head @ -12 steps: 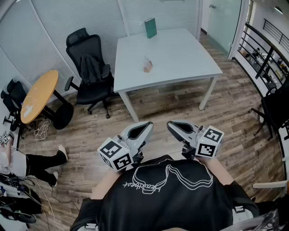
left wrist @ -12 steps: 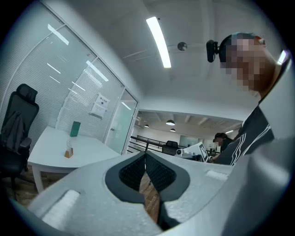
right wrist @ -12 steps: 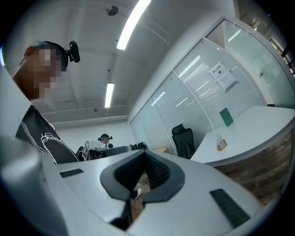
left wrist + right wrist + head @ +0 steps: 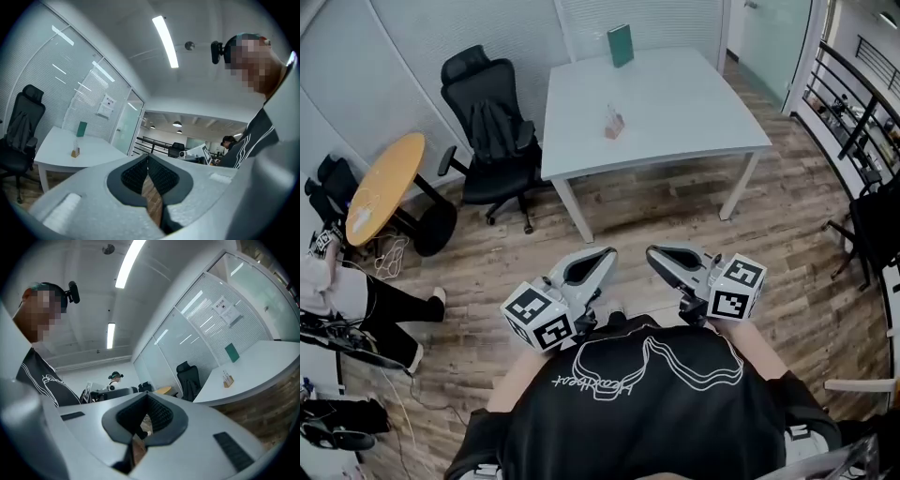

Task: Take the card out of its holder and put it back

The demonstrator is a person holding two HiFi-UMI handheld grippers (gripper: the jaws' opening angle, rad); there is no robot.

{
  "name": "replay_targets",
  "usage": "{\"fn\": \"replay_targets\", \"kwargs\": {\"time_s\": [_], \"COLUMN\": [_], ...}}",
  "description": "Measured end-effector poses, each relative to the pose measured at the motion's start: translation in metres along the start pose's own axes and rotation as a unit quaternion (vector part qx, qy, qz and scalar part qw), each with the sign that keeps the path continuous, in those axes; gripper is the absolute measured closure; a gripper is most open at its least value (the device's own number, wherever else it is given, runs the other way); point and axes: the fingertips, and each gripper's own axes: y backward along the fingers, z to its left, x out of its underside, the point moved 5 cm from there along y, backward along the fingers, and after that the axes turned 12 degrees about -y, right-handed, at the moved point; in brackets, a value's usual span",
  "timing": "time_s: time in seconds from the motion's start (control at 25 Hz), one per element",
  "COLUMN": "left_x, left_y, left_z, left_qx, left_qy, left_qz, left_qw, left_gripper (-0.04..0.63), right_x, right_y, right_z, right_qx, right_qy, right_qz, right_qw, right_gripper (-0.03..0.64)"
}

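**Head view**
- left gripper (image 4: 602, 255): low in front of the chest, tip forward, marker cube at the near end; jaws pressed together, nothing in them.
- right gripper (image 4: 654, 253): just beside the left one, not touching it, the two tips angled toward each other; jaws likewise together, empty.
- white table (image 4: 684, 108): across the wooden floor (image 4: 675, 216), well apart from both grippers.
- card holder (image 4: 614, 131): small brown base, upright on the table's left half, away from the edges.
- card (image 4: 612, 116): pale, standing in the holder; too small to read.
- green block (image 4: 621, 44): upright at the table's far edge.
- office chair (image 4: 492, 131): black, at the table's left side, dark garment over the backrest.
- round table (image 4: 382, 186): wooden top, left of the chair.
- seated person (image 4: 342, 295): at the left edge, legs stretched onto the floor.

**Left gripper view**
- jaws: dark ribbed pads meeting at the tips, only floor showing through the slit below; nothing held.
- card holder: far off on the white table, left of the jaws, green block behind it.
- ceiling light (image 4: 165, 41): long strip overhead.

**Right gripper view**
- jaws: tips closed against each other, no object between the pads.
- card holder: on the white table at the right, well beyond the jaws, card upright in it.
- office chair, round table: past the jaw tips, left of the white table.
- background person (image 4: 115, 377): far off at a desk.
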Motion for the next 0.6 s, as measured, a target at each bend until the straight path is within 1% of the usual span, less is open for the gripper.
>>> {"fn": "replay_targets", "kwargs": {"time_s": [0.12,0.24,0.36,0.48,0.6], "left_x": [0.003,0.012,0.023,0.030,0.031], "left_y": [0.000,0.000,-0.006,-0.025,-0.055], "left_z": [0.010,0.021,0.034,0.053,0.071], "left_qx": [0.000,-0.002,-0.004,-0.001,0.017], "left_qy": [0.005,0.021,0.026,0.031,0.039], "left_qz": [-0.002,-0.004,-0.005,-0.009,-0.011], "left_qw": [1.0000,0.9998,0.9996,0.9995,0.9991], "left_gripper": [0.581,0.581,0.581,0.581,0.581], "right_x": [0.000,0.004,0.007,-0.001,-0.016], "right_y": [-0.007,-0.009,-0.008,-0.008,-0.008], "right_z": [-0.009,-0.018,-0.031,-0.050,-0.076], "right_qx": [0.009,0.021,0.041,0.056,0.069], "right_qy": [-0.011,-0.021,-0.028,-0.028,-0.032], "right_qz": [0.003,0.007,0.009,0.004,-0.006], "right_qw": [1.000,1.000,0.999,0.998,0.997], "right_gripper": [0.607,0.607,0.607,0.607,0.607]}}
